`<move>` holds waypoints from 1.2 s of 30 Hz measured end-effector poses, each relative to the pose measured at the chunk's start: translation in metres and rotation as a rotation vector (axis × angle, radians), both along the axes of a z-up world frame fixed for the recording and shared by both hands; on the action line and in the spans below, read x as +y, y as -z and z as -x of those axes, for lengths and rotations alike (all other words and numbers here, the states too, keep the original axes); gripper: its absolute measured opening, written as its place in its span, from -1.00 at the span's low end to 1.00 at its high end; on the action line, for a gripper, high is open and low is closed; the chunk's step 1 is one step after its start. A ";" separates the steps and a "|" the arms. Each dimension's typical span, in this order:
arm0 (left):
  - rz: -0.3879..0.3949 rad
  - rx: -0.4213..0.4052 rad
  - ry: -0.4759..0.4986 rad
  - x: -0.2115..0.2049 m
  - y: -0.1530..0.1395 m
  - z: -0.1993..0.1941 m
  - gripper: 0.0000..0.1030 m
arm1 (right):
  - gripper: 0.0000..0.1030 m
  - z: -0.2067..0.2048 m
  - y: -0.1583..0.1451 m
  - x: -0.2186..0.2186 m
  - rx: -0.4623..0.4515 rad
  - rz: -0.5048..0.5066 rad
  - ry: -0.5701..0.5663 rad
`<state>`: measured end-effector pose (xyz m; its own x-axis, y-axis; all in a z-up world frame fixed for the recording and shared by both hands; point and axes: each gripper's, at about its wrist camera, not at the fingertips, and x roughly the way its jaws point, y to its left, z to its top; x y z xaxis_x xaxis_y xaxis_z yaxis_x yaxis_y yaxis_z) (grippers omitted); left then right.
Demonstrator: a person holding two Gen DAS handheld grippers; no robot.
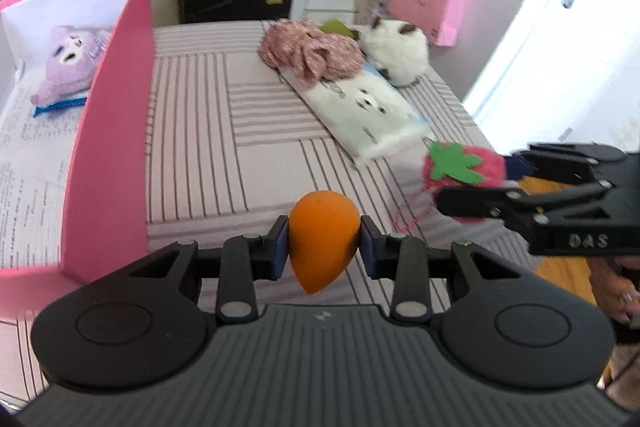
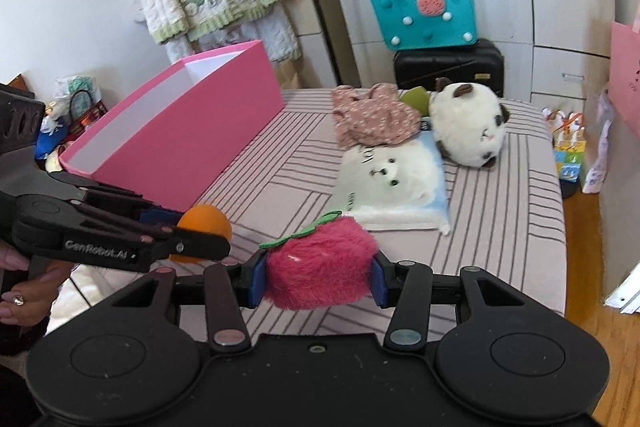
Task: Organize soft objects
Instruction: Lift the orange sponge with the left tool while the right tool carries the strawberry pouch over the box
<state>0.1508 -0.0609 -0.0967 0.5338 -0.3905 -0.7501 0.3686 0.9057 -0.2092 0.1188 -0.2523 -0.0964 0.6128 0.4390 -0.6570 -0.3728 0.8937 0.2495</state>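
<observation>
Left gripper (image 1: 324,245): my jaws are clamped on the orange sponge (image 1: 322,239), held above the bed (image 1: 192,163) beside the pink box (image 1: 108,131).
Right gripper (image 2: 318,279): my jaws are clamped on the pink strawberry plush (image 2: 320,263).
Box: I see a purple bear plush (image 1: 68,67) inside.

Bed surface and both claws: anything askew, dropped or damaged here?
Nothing stands out. The left claw grips the orange sponge and the right claw grips the pink strawberry plush, both squarely between the pads. The pink box sits upright; the remaining soft things lie loosely piled on the bed.
</observation>
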 end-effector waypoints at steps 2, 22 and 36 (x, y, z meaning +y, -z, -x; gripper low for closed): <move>0.016 0.025 0.031 0.004 -0.002 0.004 -0.33 | 0.04 0.002 -0.003 0.004 0.015 -0.001 -0.014; -0.017 0.083 0.164 0.047 -0.039 0.041 -0.33 | 0.04 0.022 -0.041 0.049 0.098 0.027 -0.185; 0.004 0.093 0.155 0.095 -0.065 0.057 -0.32 | 0.04 0.027 -0.067 0.092 0.104 0.037 -0.301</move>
